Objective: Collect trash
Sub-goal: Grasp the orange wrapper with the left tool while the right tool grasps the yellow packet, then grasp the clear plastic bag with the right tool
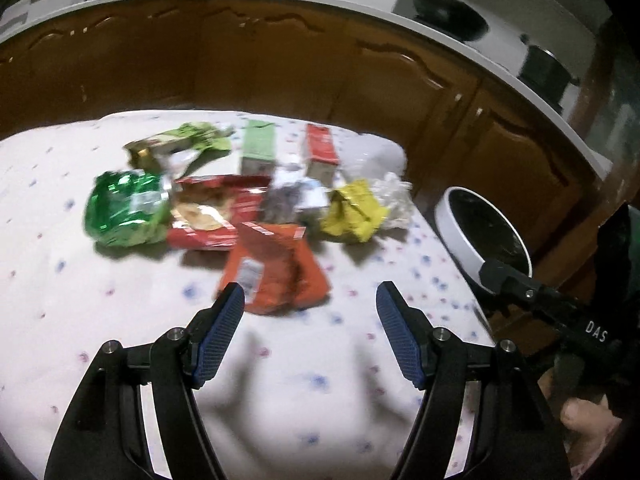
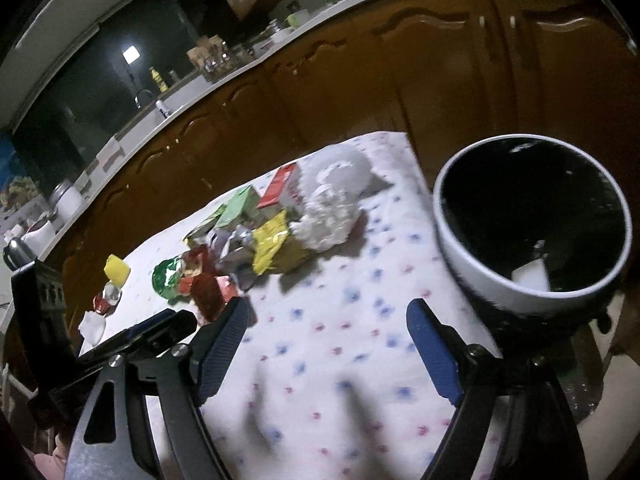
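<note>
A pile of trash lies on the dotted white tablecloth (image 1: 120, 300). It holds an orange wrapper (image 1: 276, 268), a red snack bag (image 1: 212, 212), a green bag (image 1: 124, 208), a yellow wrapper (image 1: 354, 212), crumpled white plastic (image 1: 394, 200) and two small cartons. My left gripper (image 1: 311, 296) hovers open just short of the orange wrapper, with nothing between its pads. My right gripper (image 2: 328, 312) is open and empty over bare cloth, between the yellow wrapper (image 2: 272, 244) and the bin (image 2: 460, 256). The bin is white with a black liner and has a white scrap inside.
The bin (image 1: 456, 232) stands off the table's right edge. Brown cabinets under a white counter run behind the table. A yellow block (image 2: 117, 272), a small red wrapper (image 2: 106, 298) and a white tissue (image 2: 92, 326) lie at the far left. A hand (image 1: 588, 416) shows low right.
</note>
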